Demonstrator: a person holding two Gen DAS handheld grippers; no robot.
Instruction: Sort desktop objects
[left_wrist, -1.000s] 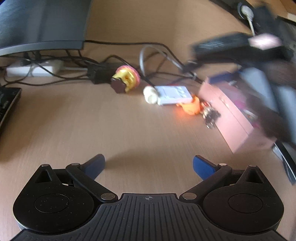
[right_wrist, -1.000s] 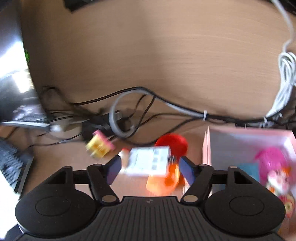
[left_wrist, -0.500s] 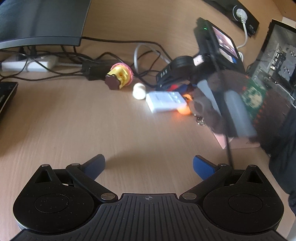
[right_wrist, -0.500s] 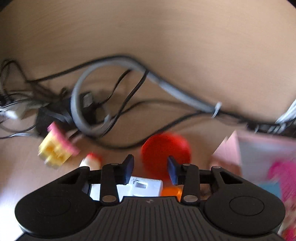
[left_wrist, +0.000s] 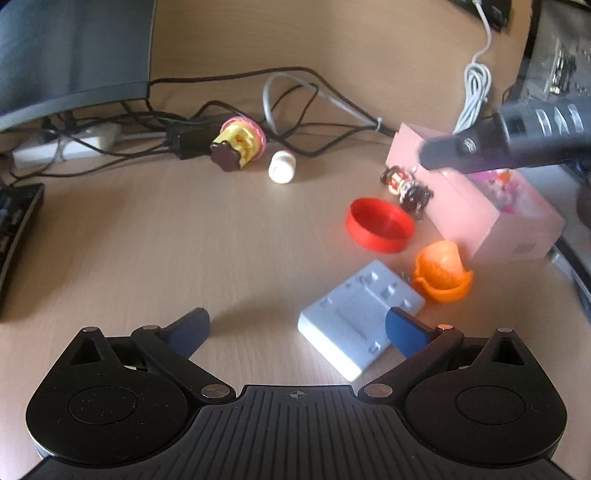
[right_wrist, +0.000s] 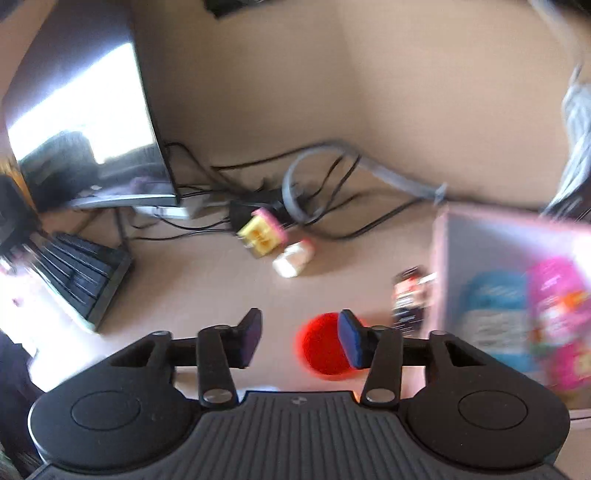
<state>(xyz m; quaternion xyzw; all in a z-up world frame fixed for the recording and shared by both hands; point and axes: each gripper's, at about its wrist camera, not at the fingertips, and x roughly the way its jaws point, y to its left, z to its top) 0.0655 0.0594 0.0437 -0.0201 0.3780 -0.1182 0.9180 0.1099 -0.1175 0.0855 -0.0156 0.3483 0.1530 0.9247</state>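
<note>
On the wooden desk lie a white flat device (left_wrist: 360, 314), an orange toy (left_wrist: 441, 275), a red ring-shaped lid (left_wrist: 380, 224), a small dark figurine (left_wrist: 406, 186), a white capsule (left_wrist: 282, 167) and a yellow-pink cupcake toy (left_wrist: 240, 146). A pink box (left_wrist: 476, 206) at the right holds pink toys. My left gripper (left_wrist: 295, 328) is open and empty, its right finger over the white device. My right gripper (right_wrist: 297, 339) is open and empty above the desk, beside the red lid (right_wrist: 321, 347). Its body shows over the box in the left wrist view (left_wrist: 517, 140).
A monitor (left_wrist: 66, 48) stands at the back left with a tangle of cables (left_wrist: 295, 96) and a power strip (left_wrist: 66, 146) behind the toys. A keyboard (right_wrist: 85, 273) lies at the left. A white cable (left_wrist: 476, 85) runs at the back right.
The white device and orange toy now lie nearer my left gripper, and the red lid is uncovered. My right gripper has opened wider and pulled back and up.
</note>
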